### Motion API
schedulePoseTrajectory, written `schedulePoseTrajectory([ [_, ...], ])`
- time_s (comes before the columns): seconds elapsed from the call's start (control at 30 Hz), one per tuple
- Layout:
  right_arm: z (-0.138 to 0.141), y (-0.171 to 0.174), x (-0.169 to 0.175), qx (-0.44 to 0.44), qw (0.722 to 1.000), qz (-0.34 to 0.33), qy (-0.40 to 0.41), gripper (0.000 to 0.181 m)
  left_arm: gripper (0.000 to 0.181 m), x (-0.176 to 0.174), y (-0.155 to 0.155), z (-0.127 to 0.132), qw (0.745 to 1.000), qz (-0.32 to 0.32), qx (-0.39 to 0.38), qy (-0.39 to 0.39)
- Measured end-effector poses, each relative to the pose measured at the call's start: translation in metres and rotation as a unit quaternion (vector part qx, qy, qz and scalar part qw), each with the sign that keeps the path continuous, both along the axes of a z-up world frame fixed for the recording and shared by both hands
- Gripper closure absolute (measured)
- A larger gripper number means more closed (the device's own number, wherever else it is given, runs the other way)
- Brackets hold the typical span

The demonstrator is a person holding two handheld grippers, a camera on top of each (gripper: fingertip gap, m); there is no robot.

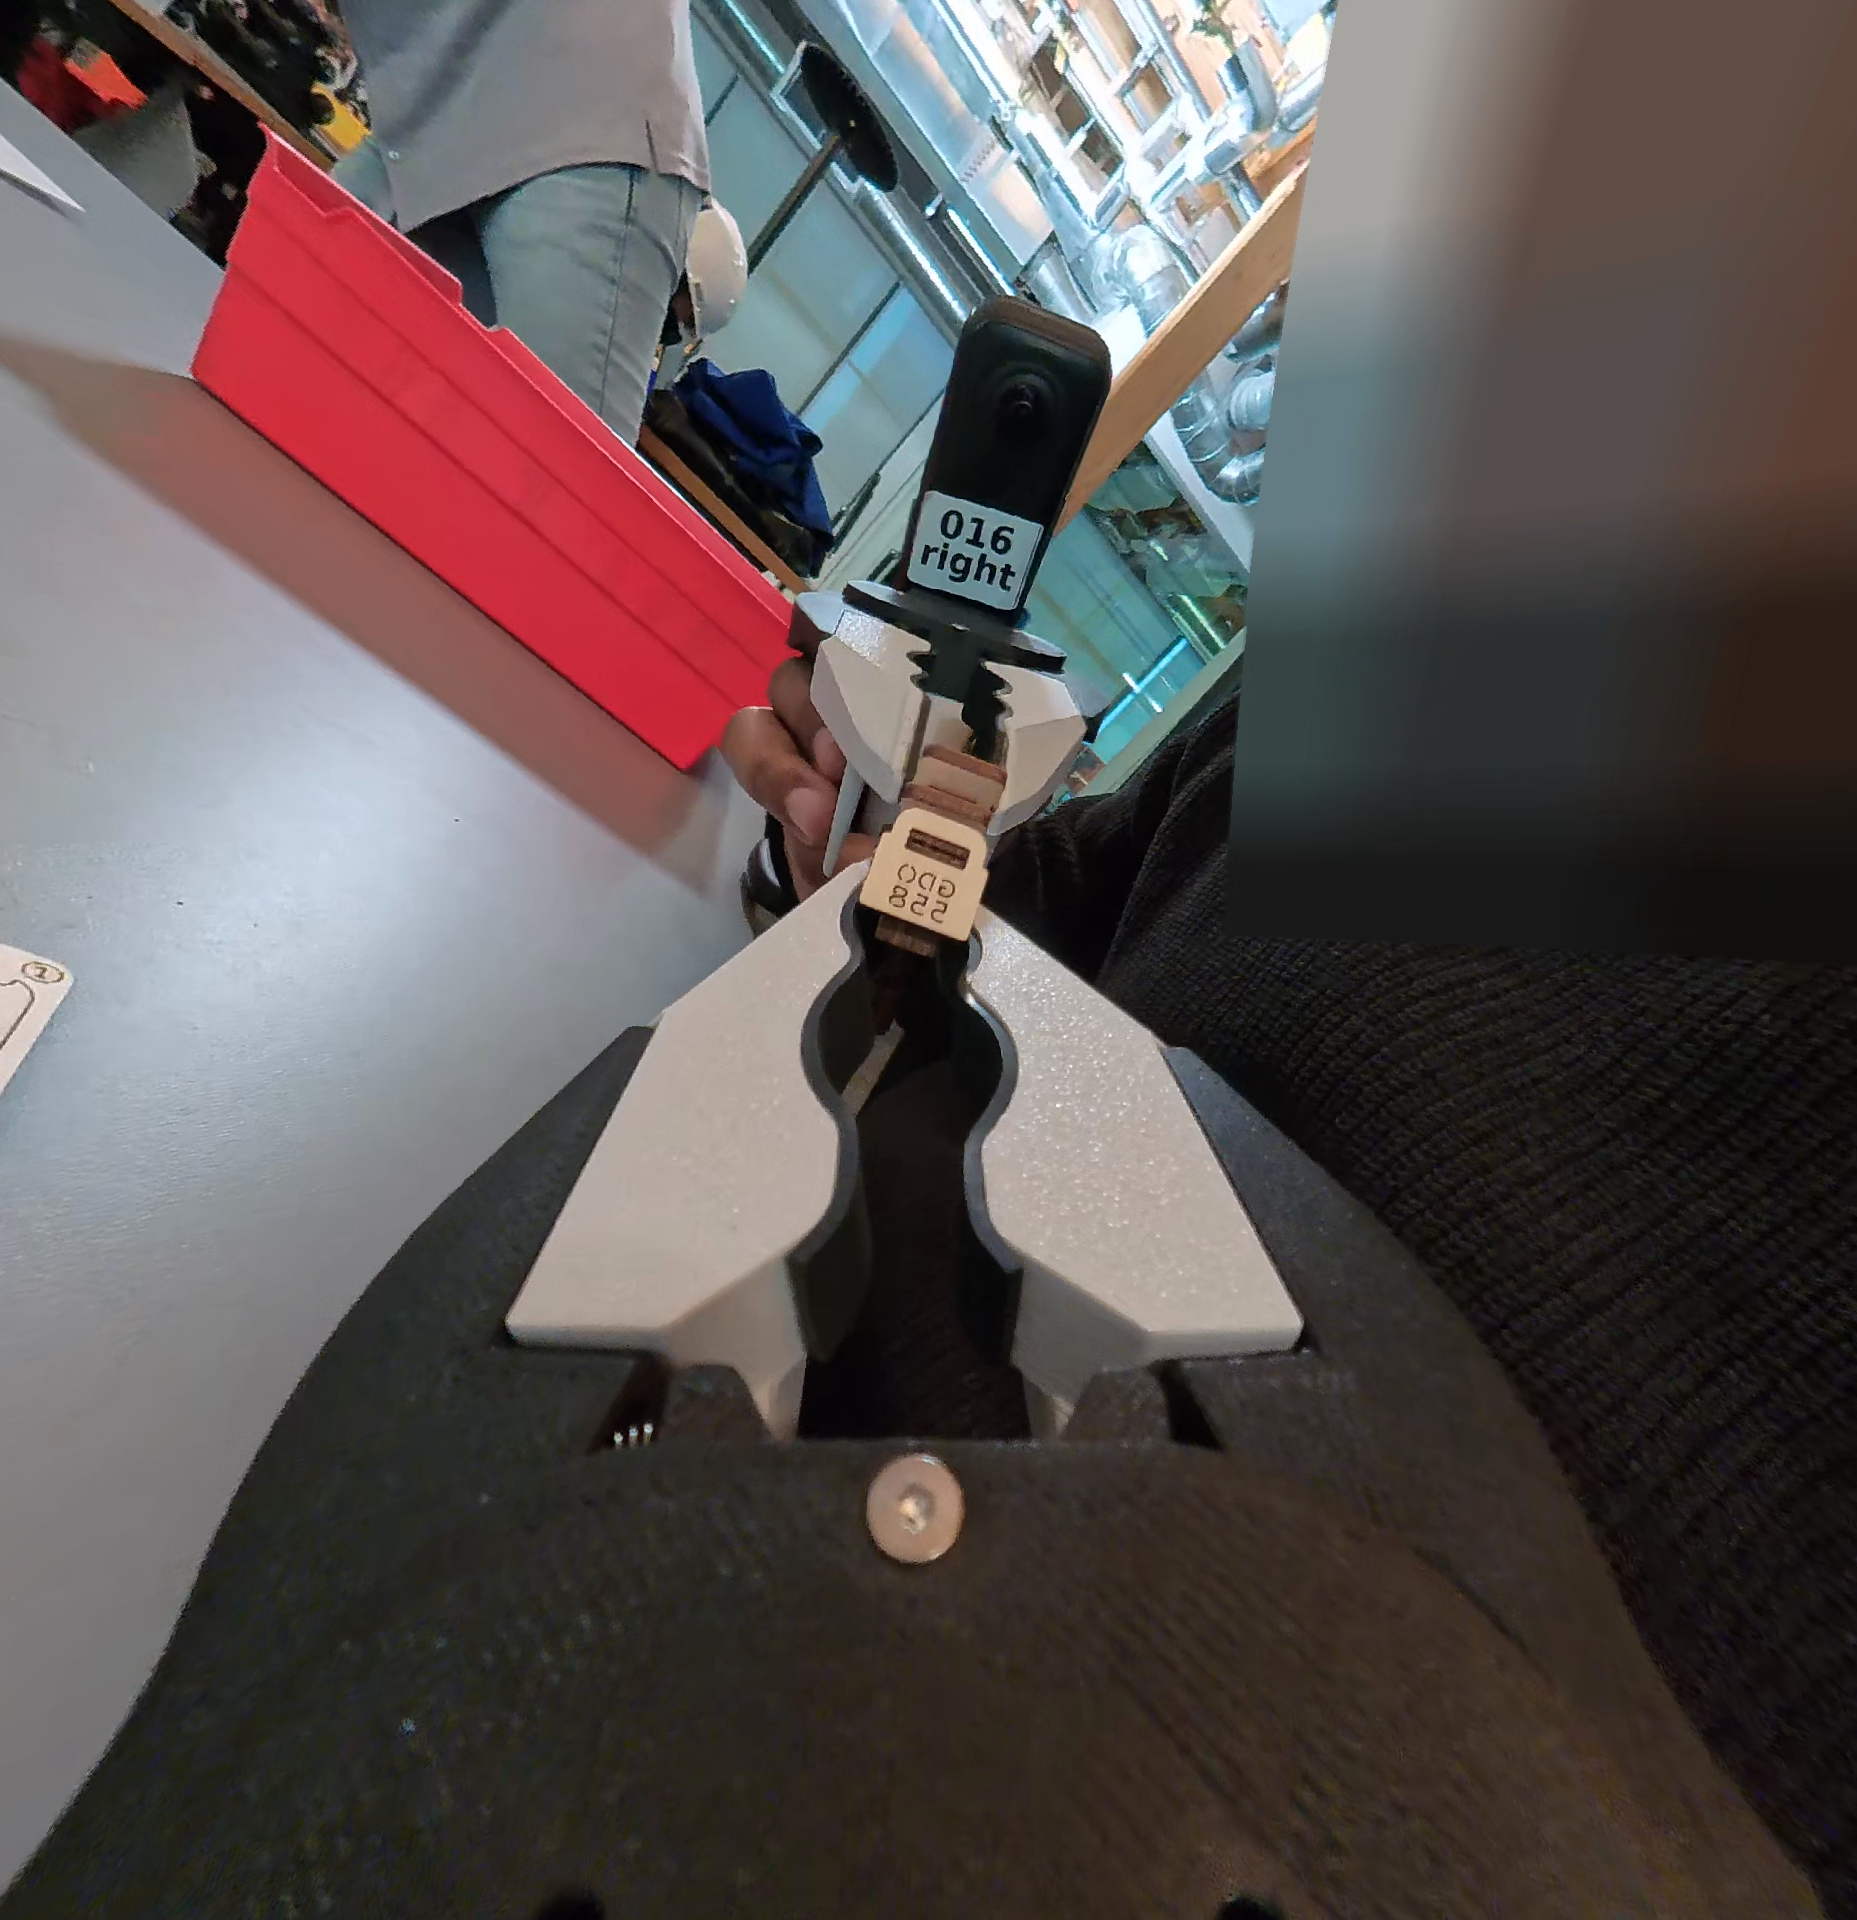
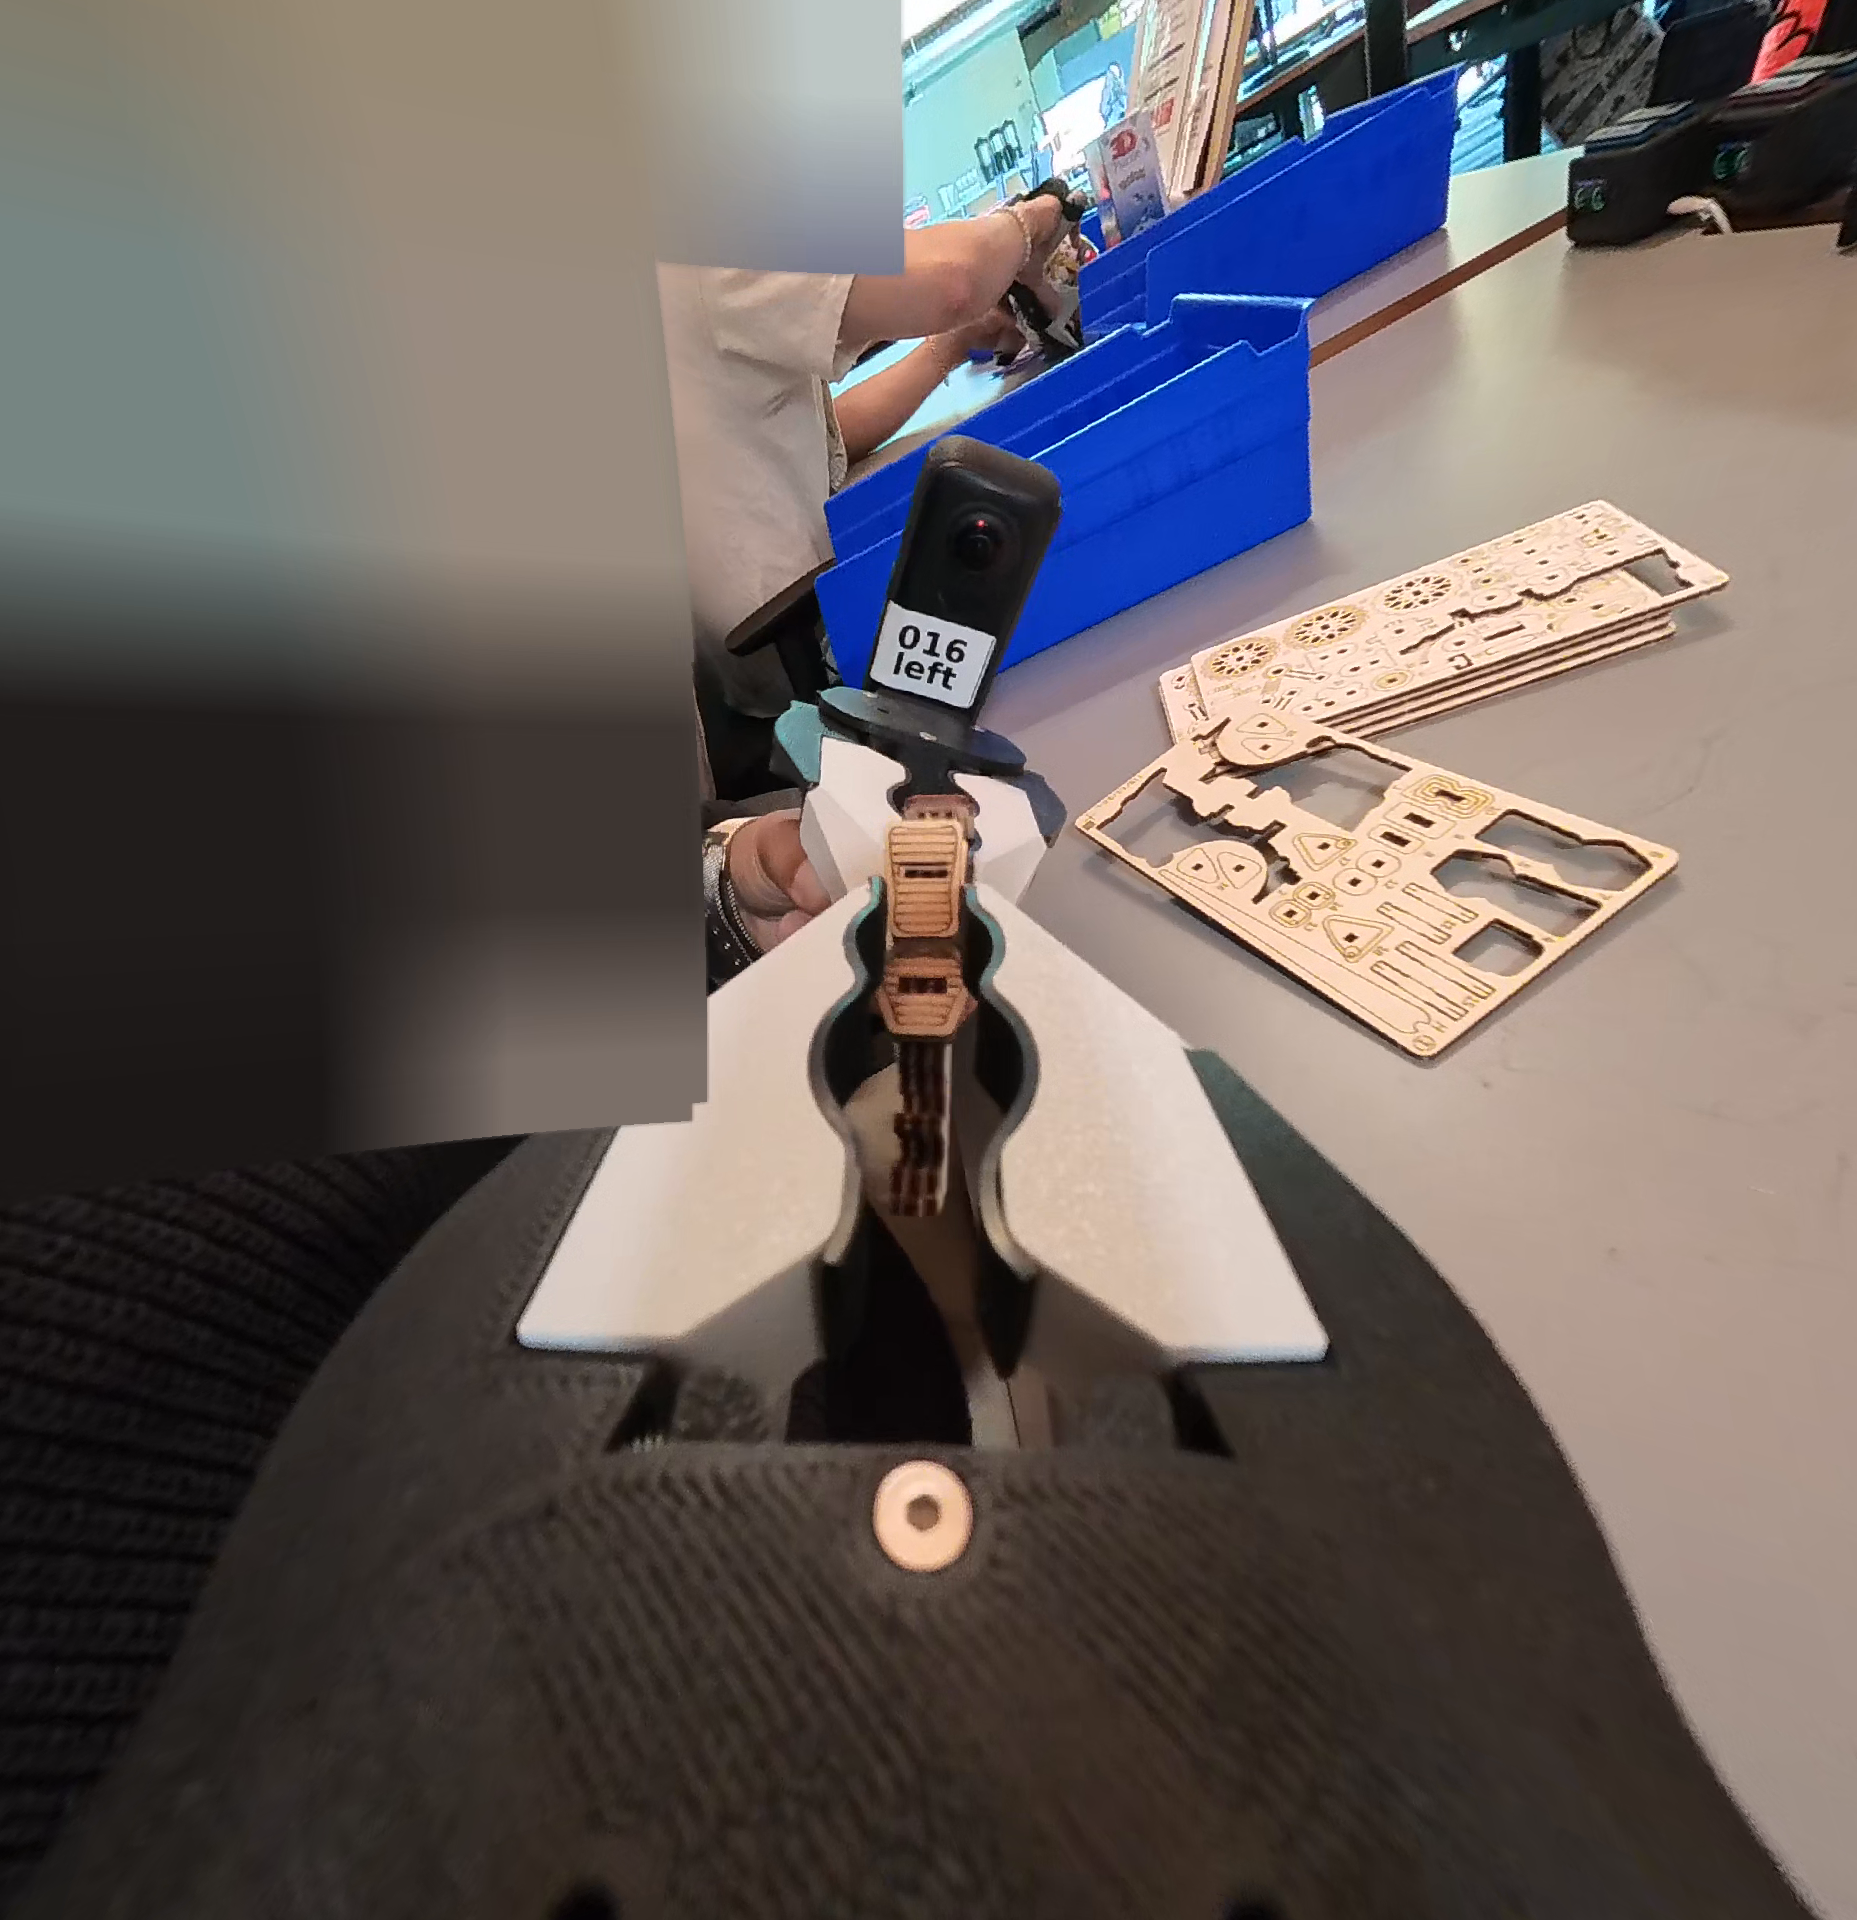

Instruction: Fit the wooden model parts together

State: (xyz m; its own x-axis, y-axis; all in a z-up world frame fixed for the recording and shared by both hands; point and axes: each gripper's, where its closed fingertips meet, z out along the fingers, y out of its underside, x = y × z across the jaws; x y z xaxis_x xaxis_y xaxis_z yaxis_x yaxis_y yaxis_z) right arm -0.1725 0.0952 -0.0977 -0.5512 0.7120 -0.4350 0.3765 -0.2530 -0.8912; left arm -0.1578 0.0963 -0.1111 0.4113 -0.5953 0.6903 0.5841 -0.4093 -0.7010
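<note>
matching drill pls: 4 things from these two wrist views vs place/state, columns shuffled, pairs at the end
Things:
1. red bin
2. blue bin
3. stack of wooden sheets
4. small wooden part

Place or state:
A. lying flat on the grey table, many pieces already punched out
B. held at the left claw tips, up against the right claw
C. on the table in the left wrist view
D. beyond the wooden sheets in the right wrist view

Pairs: 1-C, 2-D, 3-A, 4-B

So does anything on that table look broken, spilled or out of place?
Nothing stands out. The punched-out wooden sheet lies flat beside a loosely fanned stack of sheets on the grey table; its holes are just removed parts. Both the left gripper and the right gripper have jaws closed on small wooden pieces.
</note>
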Motion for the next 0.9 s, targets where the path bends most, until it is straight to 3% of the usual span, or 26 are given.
schedulePoseTrajectory([
  [0.03,-0.0006,0.0001,-0.0002,0.0,1.0,0.0,-0.002,0.169,0.175,-0.0001,0.0004,-0.0006,1.0,0.004,0.0,0.007],
  [0.33,-0.0052,0.0005,0.0004,0.019,1.0,0.002,-0.006,0.169,0.175,-0.0003,0.0015,-0.0062,0.998,0.02,0.001,0.061],
  [0.9,-0.0091,0.0003,0.0009,0.035,0.999,0.007,-0.01,0.168,0.175,-0.0002,0.0011,-0.009,0.996,0.021,-0.001,0.082],
])
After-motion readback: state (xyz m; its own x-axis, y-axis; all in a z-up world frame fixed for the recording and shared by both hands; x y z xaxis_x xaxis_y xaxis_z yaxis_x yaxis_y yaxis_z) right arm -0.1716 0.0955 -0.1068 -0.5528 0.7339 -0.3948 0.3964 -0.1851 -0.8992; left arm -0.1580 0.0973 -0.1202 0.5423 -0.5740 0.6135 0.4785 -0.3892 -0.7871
